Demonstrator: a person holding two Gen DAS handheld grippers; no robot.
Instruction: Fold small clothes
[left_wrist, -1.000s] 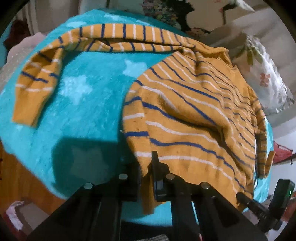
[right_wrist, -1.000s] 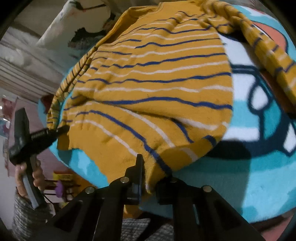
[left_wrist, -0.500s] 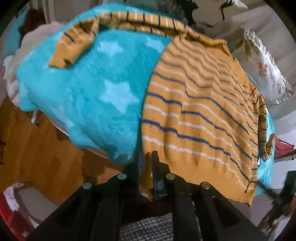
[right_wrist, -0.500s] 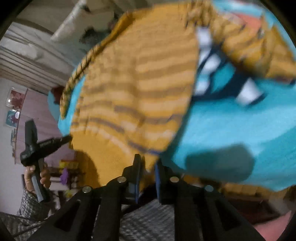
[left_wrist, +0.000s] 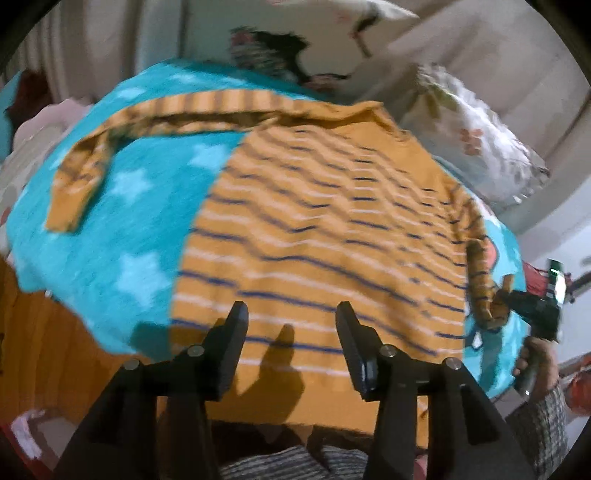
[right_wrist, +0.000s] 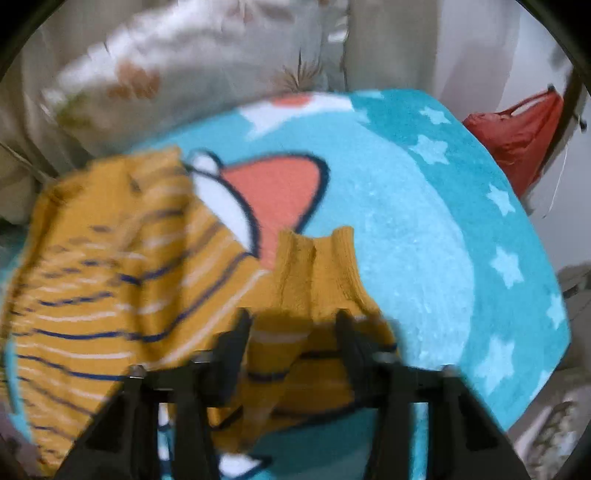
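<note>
An orange sweater with blue and white stripes (left_wrist: 325, 236) lies spread flat on a turquoise star blanket (left_wrist: 147, 221). Its left sleeve (left_wrist: 81, 177) stretches out and bends down at the far left. My left gripper (left_wrist: 291, 325) is open and empty, just above the sweater's hem. In the right wrist view the sweater body (right_wrist: 110, 295) lies at left, and the right sleeve's cuff (right_wrist: 317, 266) sits between the fingers of my open right gripper (right_wrist: 293, 332). The right gripper also shows in the left wrist view (left_wrist: 532, 310) at the sweater's right sleeve.
Floral pillows (left_wrist: 480, 140) lie behind the blanket. A wooden bed frame (left_wrist: 48, 339) shows below the blanket's left edge. A red bag (right_wrist: 517, 136) hangs at the right. The blanket has a cartoon print (right_wrist: 273, 188) by the right sleeve.
Both grippers have let go of the sweater's hem and opened. The sweater now lies flat. The right gripper has moved right, over the right sleeve's cuff.
</note>
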